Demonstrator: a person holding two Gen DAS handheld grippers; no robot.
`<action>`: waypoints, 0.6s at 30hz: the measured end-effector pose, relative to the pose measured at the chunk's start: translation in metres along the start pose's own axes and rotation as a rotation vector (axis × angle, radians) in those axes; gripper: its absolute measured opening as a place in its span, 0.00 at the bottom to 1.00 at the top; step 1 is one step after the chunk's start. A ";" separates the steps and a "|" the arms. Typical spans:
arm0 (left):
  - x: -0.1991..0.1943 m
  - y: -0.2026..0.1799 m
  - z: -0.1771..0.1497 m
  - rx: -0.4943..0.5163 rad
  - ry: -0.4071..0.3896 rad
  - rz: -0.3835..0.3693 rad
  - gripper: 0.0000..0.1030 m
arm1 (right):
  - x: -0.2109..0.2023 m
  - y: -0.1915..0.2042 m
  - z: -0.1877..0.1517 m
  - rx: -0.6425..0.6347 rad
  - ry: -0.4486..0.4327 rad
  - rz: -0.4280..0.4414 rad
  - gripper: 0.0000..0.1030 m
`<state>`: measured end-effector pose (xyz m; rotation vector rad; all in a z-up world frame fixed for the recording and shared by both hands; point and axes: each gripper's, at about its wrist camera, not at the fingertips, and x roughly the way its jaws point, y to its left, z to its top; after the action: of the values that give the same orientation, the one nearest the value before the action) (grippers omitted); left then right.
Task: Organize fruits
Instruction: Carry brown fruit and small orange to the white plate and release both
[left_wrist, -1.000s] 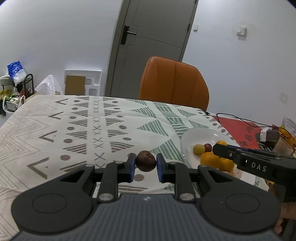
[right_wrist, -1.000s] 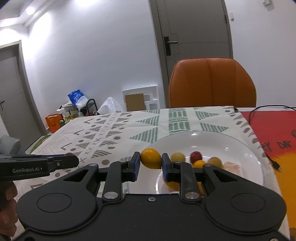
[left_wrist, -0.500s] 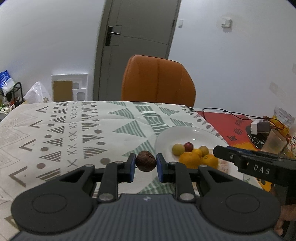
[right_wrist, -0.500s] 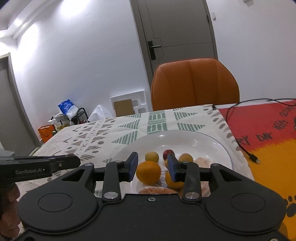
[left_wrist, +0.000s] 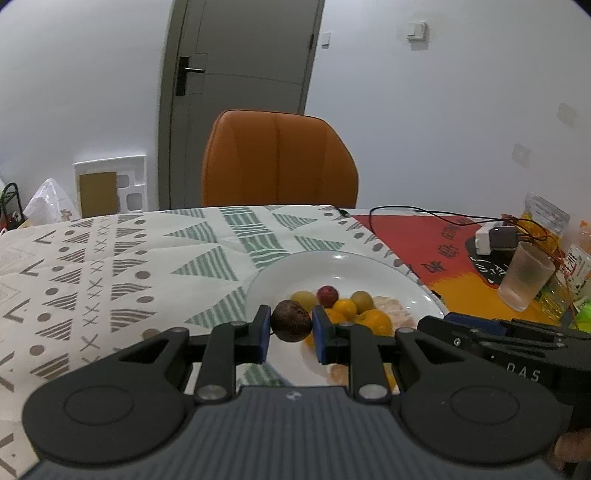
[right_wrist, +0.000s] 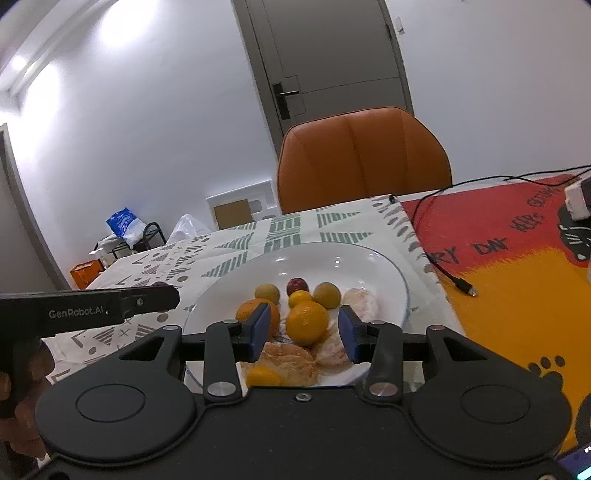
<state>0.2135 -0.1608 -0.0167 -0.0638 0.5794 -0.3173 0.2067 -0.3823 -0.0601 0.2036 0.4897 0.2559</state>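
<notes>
Over the plate (right_wrist: 391, 291) — left claw (left_wrist: 291, 326) clenched on brown fruit (left_wrist: 291, 320); right claw (right_wrist: 303, 332) wide, empty.

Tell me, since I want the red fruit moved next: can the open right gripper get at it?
Probably not directly: the right gripper is open, but an orange and smaller fruits crowd before the red fruit.

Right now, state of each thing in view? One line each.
Left gripper: shut on the dark fruit, held above the plate's near edge.
Right gripper: open, over the plate, nothing held.
Orange: resting on the plate between the open fingers.
Plate: holds a pile of fruit.
Plastic cup: upright on the red and yellow mat.
Door: closed.
Cable plug: loose, not plugged in.
</notes>
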 end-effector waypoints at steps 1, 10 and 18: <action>0.001 -0.002 0.001 0.004 -0.001 -0.003 0.22 | -0.001 -0.002 -0.001 0.003 -0.001 -0.001 0.40; 0.002 -0.018 0.005 0.032 -0.021 0.004 0.24 | -0.009 -0.013 -0.003 0.025 -0.012 -0.010 0.40; -0.006 -0.009 0.002 0.015 -0.006 0.035 0.27 | -0.010 -0.011 -0.005 0.027 -0.011 0.003 0.41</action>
<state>0.2074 -0.1675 -0.0105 -0.0402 0.5719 -0.2877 0.1972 -0.3946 -0.0629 0.2318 0.4822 0.2513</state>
